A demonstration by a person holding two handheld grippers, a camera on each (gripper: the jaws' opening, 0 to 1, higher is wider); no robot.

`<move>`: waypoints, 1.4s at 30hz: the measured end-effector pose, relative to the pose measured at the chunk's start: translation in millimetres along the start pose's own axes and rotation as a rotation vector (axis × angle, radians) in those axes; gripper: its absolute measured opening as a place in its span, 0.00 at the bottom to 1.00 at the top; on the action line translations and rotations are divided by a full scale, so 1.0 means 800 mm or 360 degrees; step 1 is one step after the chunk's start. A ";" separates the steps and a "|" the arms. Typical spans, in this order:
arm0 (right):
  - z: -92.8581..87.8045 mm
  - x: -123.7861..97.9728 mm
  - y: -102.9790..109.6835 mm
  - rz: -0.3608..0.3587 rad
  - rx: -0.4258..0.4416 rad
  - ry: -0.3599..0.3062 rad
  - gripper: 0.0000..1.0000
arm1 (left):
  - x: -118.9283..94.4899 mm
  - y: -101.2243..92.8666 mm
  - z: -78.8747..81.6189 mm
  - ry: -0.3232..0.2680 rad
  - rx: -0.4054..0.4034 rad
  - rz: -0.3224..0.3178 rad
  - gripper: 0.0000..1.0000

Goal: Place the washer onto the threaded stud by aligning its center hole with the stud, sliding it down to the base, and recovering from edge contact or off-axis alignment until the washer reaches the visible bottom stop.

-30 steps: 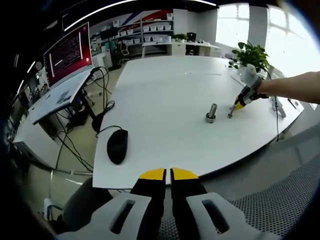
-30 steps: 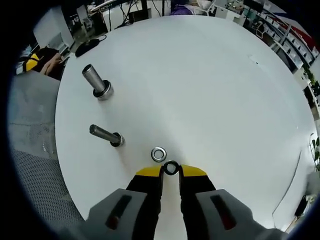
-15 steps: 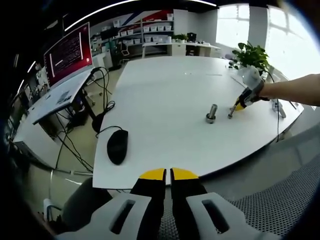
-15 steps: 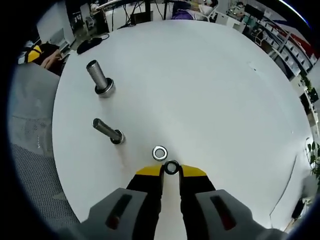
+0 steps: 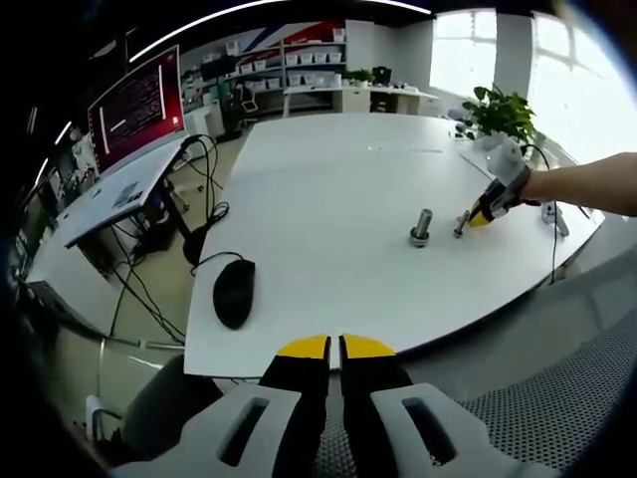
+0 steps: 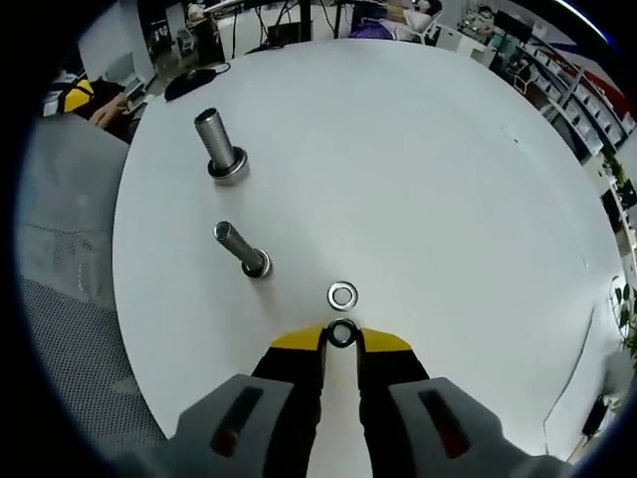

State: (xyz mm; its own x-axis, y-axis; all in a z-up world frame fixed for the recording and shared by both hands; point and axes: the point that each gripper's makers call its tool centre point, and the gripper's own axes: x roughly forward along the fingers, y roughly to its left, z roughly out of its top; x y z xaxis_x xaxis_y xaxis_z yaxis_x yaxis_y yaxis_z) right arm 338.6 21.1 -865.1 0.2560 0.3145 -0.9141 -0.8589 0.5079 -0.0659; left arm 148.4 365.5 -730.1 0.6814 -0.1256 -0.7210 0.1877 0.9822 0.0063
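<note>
Near the thin stud, right tongs pinch a washer (left tongs shut, empty); off-axis descent risks edge contact.

Left gripper: two black jaws, yellow-capped tips, each on a pale grey moulded base with a slanted dark slot. Right gripper: same build, black jaws, yellow tips, grey bases; slots carry red-orange inserts. Seen from the left gripper view, right gripper reads as yellow tip, black middle, light grey housing at the rear, thin dark cable trailing down from it. Bare forearm behind that housing, no sleeve visible.
</note>
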 end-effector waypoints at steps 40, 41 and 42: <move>-0.006 -0.004 0.070 0.0175 -0.0312 0.0153 0.14 | 0.000 0.000 0.002 -0.0015 -0.0013 -0.0003 0.01; -0.007 -0.004 0.072 0.0179 -0.0311 0.0152 0.14 | 0.000 0.000 0.002 -0.0017 -0.0013 -0.0003 0.01; -0.007 -0.004 0.072 0.0184 -0.0311 0.0153 0.14 | 0.000 0.000 0.002 -0.0017 -0.0013 -0.0004 0.01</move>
State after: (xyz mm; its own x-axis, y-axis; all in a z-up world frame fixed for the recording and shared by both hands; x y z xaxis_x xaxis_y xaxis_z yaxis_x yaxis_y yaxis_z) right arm 285.6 45.1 -868.2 0.1157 0.2793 -0.9532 -0.9519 0.3053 -0.0261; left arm 149.4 365.2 -728.9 0.6887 -0.1294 -0.7134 0.1835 0.9830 -0.0012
